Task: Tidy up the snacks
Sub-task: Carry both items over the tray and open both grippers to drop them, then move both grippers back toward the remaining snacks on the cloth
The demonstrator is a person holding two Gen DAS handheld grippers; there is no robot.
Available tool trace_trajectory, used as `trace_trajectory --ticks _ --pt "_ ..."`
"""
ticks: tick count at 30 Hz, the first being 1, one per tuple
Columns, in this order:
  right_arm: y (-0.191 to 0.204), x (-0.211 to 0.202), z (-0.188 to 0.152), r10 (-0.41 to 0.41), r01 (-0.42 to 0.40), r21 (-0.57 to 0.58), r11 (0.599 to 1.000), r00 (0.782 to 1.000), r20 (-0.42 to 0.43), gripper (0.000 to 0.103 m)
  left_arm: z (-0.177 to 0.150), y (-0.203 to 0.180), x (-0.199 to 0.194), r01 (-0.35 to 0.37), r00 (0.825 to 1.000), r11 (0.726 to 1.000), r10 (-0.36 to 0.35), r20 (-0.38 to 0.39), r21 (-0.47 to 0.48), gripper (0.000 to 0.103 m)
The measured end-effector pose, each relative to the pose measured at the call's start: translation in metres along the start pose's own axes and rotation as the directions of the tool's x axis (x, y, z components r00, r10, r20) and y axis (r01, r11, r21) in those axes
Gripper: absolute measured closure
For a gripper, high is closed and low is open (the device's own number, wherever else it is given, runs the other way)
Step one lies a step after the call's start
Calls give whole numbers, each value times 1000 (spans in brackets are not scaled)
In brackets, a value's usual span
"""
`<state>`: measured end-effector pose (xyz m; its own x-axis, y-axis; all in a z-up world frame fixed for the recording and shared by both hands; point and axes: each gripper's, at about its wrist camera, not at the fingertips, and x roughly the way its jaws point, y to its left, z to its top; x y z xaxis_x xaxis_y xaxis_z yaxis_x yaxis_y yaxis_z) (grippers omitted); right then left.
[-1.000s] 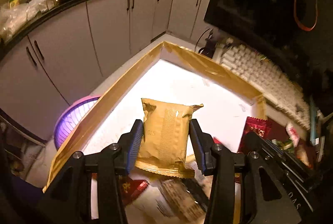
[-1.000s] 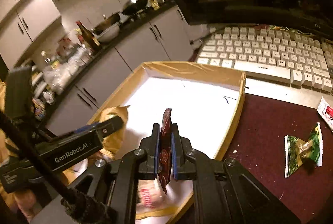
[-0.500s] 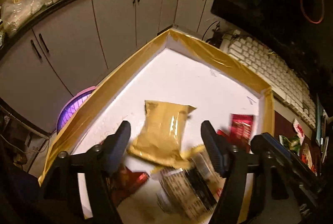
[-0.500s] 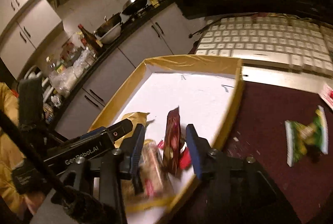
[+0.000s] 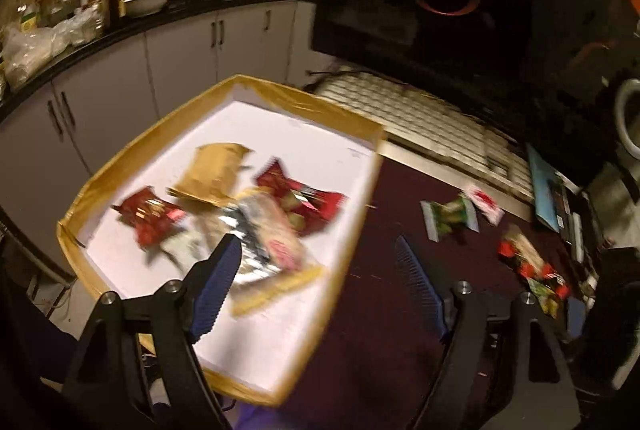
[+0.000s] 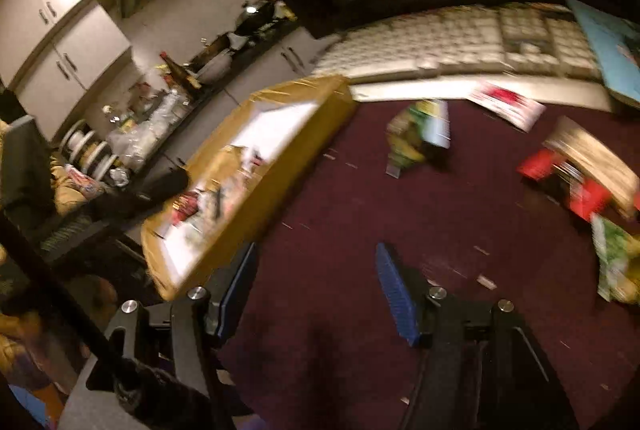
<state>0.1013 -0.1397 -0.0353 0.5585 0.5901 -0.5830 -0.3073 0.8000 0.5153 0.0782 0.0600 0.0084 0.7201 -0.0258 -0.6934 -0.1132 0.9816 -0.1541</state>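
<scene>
Snacks [image 5: 256,206] are lying piled in the box [image 5: 360,198] at left. The left gripper [image 5: 320,286] is opening, nothing between its jaws. Right of the box, loose snacks [image 6: 420,138] are lying on the bench [image 6: 360,210]; the right gripper [image 6: 316,290] is opening, empty too.

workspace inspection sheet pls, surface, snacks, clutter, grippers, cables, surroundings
surface: dark maroon tabletop, a few pale specks on it.
job's things: white tray with tan rim holds a gold packet, red packets and others, overlapping; green packet, white and red packet and red-ended packet lie loose on the tabletop.
clutter: keyboard, blue flat item.
grippers: left gripper and right gripper jaws opening, nothing between them.
cables: red cord on the dark screen.
surroundings: kitchen counter with wok, bowls, bottles; grey cabinets below.
</scene>
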Motion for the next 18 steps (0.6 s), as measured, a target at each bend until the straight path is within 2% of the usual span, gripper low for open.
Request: trace_trajectory --ticks 3,8,18 --pt "-13 -16 -7 -30 30 -4 1000 1000 10 42 -7 -25 -5 46 999 998 -45 -8 44 23" --pt "-25 -37 -14 -57 58 -31 998 998 28 42 -18 -54 -10 77 997 992 -77 -5 98 23" --pt "-38 -46 -16 -109 110 -43 993 994 30 42 -32 -86 -4 38 999 984 -37 -13 172 23"
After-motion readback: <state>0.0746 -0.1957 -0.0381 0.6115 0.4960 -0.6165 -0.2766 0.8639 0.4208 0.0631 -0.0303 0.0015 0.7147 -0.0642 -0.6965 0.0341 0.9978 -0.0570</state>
